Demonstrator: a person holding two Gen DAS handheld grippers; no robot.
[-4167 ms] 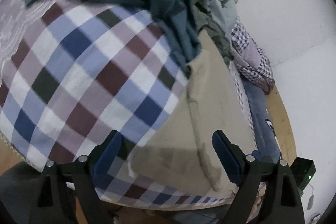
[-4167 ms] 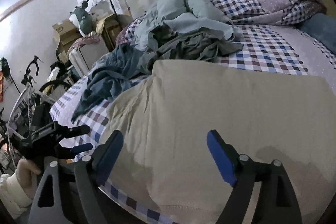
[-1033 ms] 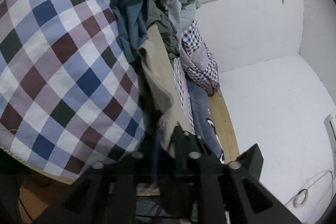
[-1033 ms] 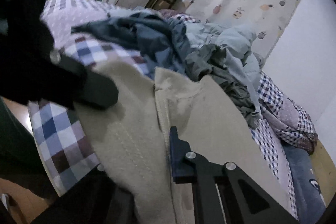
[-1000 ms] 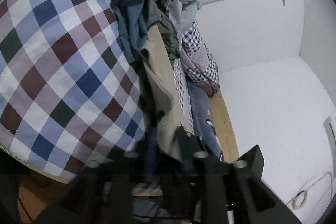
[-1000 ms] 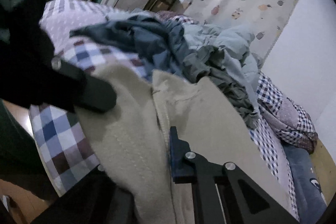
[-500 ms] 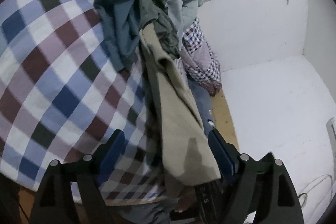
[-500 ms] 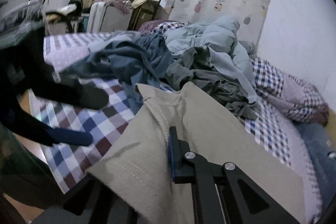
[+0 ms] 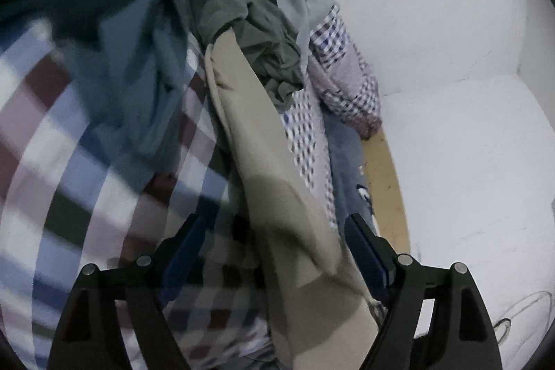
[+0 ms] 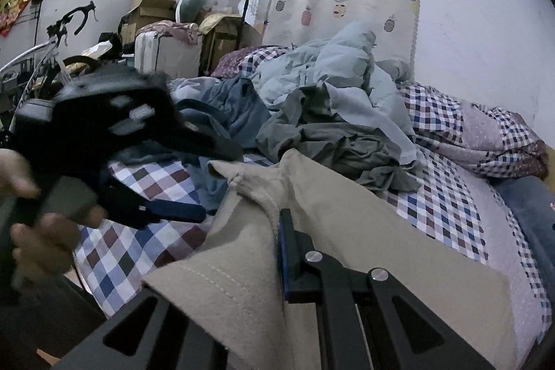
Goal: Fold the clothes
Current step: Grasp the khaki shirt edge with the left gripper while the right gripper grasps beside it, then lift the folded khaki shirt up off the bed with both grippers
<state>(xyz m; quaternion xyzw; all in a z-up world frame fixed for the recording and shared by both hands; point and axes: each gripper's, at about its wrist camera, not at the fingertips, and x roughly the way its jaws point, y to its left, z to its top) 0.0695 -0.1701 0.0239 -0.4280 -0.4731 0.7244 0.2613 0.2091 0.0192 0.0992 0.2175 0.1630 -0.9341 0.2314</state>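
Right gripper (image 10: 277, 252) pinches the beige garment (image 10: 347, 231); its left finger is buried under the cloth, only the blue pad edge shows. Left gripper (image 9: 274, 245) is spread wide, gripping nothing, the beige garment's strip running between its fingers, contact unclear. Beyond both: a clothes pile (image 10: 329, 113) on the checked bedding (image 10: 447, 196), the left view motion-blurred. A hand (image 10: 41, 231) is cut off at the frame edge.

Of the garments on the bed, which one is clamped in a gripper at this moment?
The flat beige cotton garment: the right gripper is shut on its bunched edge. The dark teal, olive-grey and pale blue garments lie crumpled and ungripped behind it.
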